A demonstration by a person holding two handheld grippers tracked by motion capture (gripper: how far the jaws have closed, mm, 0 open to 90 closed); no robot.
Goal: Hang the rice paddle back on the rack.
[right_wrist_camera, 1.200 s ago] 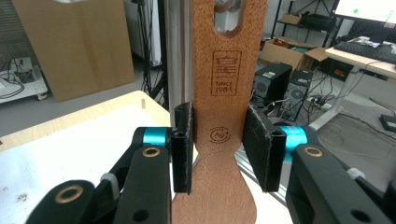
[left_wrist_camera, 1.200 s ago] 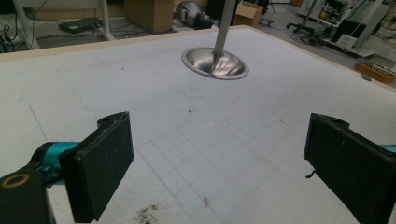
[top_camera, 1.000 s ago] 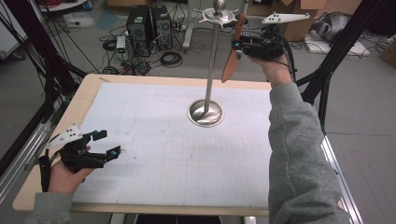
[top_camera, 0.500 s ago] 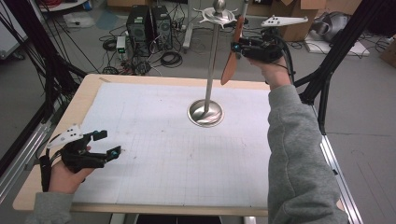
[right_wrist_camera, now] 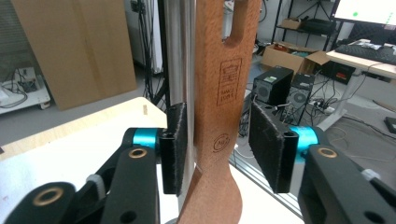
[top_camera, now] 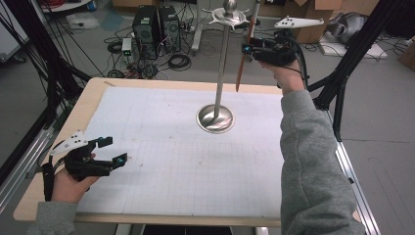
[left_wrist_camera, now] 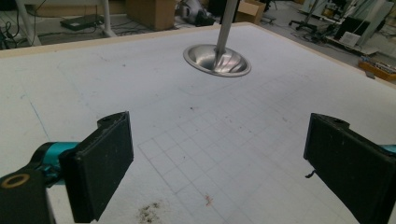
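Note:
A metal stand [top_camera: 222, 63] with a dish-shaped base [top_camera: 215, 117] rises from the white gridded mat; its base [left_wrist_camera: 217, 59] lies ahead in the left gripper view. A long wooden utensil [top_camera: 244, 54] hangs nearly upright beside the pole, high above the table's far edge. My right gripper [top_camera: 252, 49] is around it. In the right gripper view the utensil [right_wrist_camera: 224, 93] stands between the pads with narrow gaps on both sides, the pole [right_wrist_camera: 180, 51] just behind. Those jaws have just been opening. My left gripper [top_camera: 113, 150] rests open and empty near the front left [left_wrist_camera: 217, 172].
The wooden table edge [top_camera: 93, 103] frames the mat. Beyond the far side, computer towers [top_camera: 156, 27], cables and cardboard boxes sit on the floor. Black frame struts [top_camera: 342, 73] stand to the right and left of the table.
The wooden utensil hangs slightly more upright than before. Both hands have stayed where they were.

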